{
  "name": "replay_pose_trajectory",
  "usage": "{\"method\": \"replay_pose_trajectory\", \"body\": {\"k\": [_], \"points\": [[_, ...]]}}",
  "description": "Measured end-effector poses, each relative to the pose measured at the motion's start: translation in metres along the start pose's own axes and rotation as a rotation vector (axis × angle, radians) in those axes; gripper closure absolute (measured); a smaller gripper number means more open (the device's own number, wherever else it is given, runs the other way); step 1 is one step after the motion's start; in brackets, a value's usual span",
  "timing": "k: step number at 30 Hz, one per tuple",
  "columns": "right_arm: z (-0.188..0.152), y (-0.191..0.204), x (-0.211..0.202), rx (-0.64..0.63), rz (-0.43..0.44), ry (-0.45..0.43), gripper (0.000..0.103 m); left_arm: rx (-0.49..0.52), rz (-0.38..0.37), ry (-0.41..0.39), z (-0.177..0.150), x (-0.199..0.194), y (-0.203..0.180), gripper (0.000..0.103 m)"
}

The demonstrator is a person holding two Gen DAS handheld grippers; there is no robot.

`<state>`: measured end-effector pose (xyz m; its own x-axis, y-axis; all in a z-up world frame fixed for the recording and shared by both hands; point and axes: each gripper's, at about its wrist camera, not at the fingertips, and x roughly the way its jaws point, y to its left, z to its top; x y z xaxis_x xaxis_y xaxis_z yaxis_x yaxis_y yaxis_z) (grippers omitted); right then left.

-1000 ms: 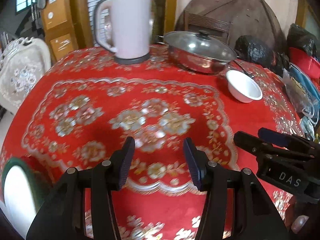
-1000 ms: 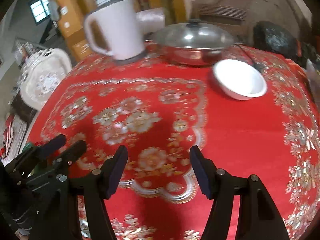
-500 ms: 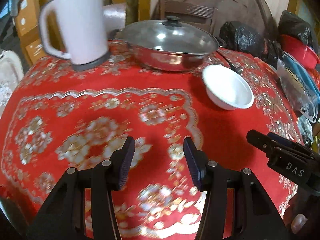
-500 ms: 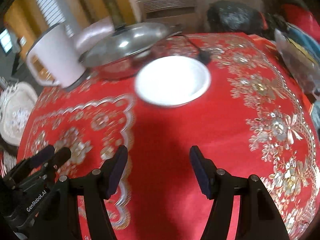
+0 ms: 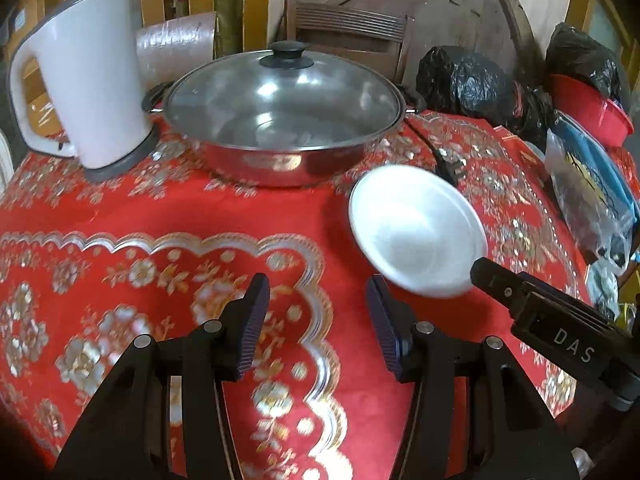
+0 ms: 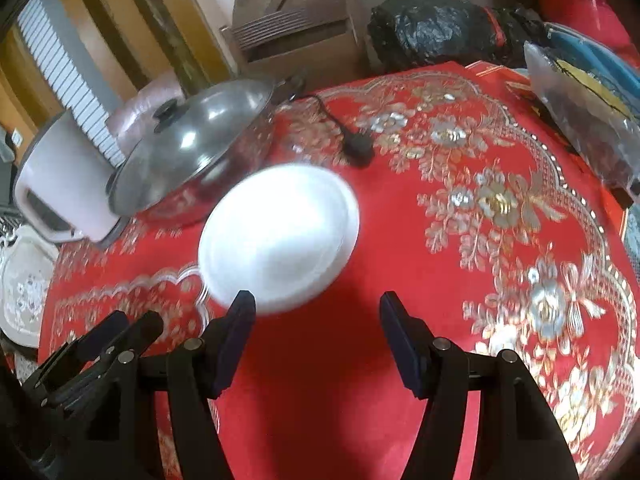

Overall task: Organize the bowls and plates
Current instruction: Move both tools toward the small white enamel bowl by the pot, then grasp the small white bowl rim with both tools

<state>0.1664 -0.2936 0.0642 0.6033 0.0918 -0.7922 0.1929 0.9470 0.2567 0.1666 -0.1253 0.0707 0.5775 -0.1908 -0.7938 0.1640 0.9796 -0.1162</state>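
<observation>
— What do the hand-held grippers hold?

— Nothing. My left hand-held gripper (image 5: 318, 316) has its jaws apart over the red tabletop (image 5: 120, 216). My right hand-held gripper (image 6: 318, 338) is also spread and empty.

— Where is the bowl?

— The bowl (image 6: 278, 236), white, sits on the tabletop just beyond the right gripper's left finger. Behind it are a lidded pan (image 5: 280, 116) and a kettle (image 5: 88, 92).

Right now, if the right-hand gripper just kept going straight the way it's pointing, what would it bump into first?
Probably the red tablecloth. The right gripper is open and empty, angled down at bare cloth. The white bowl sits just left of that line, though depth is hard to judge.
</observation>
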Motion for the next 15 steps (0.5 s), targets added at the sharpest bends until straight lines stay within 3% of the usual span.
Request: {"method": "replay_pose_trajectory", "body": {"k": [8, 15], "points": [[0.024, -0.006, 0.029, 0.009, -0.003, 0.014, 0.038, 0.028, -0.011, 0.005, 0.022, 0.031, -0.016, 0.052], [0.034, -0.02, 0.054, 0.025, 0.028, 0.039, 0.039, 0.04, 0.024, 0.061, 0.03, 0.065, -0.021, 0.052]]}}
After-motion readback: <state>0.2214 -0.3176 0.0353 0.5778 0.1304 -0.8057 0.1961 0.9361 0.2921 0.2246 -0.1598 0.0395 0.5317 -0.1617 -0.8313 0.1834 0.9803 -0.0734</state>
